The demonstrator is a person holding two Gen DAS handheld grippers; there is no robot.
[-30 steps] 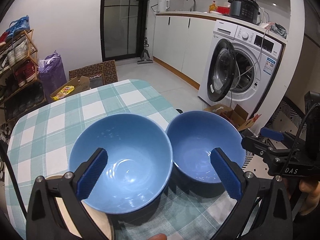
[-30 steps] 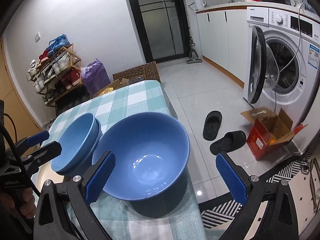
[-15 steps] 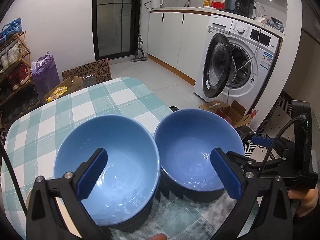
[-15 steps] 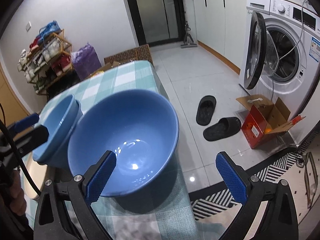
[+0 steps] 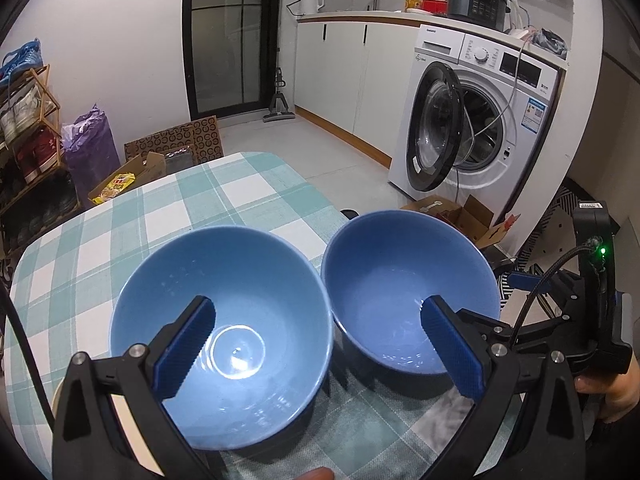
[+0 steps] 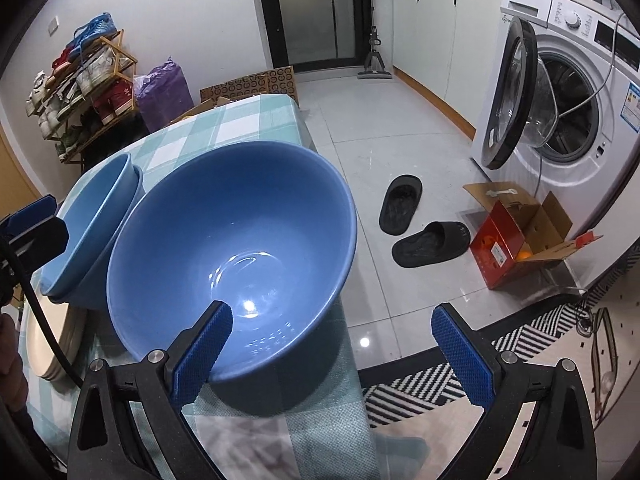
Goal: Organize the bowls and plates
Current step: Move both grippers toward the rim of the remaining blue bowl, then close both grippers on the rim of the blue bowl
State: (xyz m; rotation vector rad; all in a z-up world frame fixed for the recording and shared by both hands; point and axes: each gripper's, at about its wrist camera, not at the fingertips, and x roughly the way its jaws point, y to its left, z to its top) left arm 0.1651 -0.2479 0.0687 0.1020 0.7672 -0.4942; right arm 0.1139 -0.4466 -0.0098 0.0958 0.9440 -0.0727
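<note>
Well, both bowls sat side by side on my checked table (image 5: 100, 240): the left bowl (image 5: 224, 320) at 6 o'clock under my spread left gripper (image 5: 316, 356). My right gripper (image 6: 332, 356) gaped too, holding nothing, its left finger (image 6: 202, 352) before the right bowl (image 6: 236, 240) at 9 o'clock, with stacked plates (image 6: 48, 344) beyond.

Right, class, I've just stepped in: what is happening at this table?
A person holds a gripper in each hand over a checked table. The left gripper, open, faces the stacked blue bowls. The right gripper, also open, faces the single blue bowl beside them. Neither grips anything. Cream plates lie beneath the stack.
</note>
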